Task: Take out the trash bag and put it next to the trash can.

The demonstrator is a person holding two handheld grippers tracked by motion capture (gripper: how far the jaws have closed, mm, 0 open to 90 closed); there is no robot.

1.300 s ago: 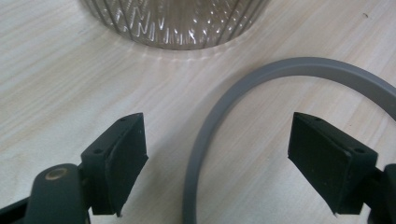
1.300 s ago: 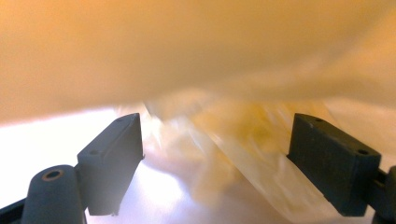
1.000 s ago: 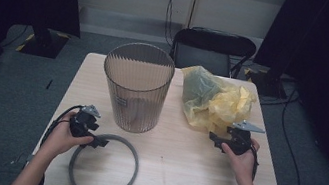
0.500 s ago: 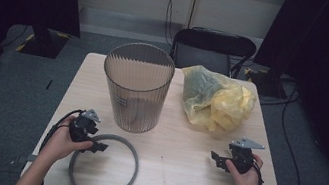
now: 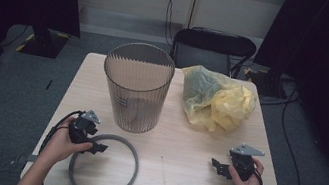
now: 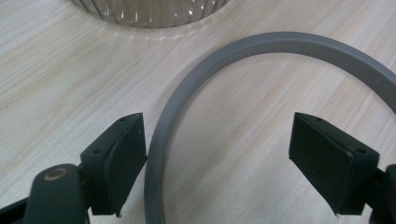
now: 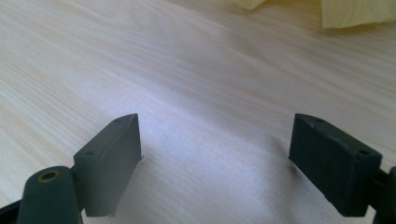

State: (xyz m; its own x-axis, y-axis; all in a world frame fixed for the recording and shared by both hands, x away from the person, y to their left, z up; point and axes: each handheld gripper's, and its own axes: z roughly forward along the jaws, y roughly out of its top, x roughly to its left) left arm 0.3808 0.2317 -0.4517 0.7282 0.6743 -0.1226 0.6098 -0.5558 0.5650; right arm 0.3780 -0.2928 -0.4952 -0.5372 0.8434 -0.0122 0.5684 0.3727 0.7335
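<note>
Near the table's (image 5: 174,175) front-left corner: grey ring (image 5: 104,166) lying flat, left tool (image 5: 101,149) gaping wide over its rim, one jaw just outside the band, the other over the wood within; band passing just beside the left jaw in the left gripper view (image 6: 159,140). Near the front-right corner: right tool (image 5: 217,165) spread wide over bare wood, gripping nothing. Further back, ribbed bin (image 5: 136,88) mid-table; yellow bag (image 5: 214,101) toward the far-right corner.

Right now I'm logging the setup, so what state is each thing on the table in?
Bin: upright, open-topped, no bag fitted.
Yellow bag: crumpled, lying beside the bin.
Grey ring: flat on the table, off the bin.
Left gripper: open, jaws straddling the ring's band.
Right gripper: open, holding nothing.
</note>
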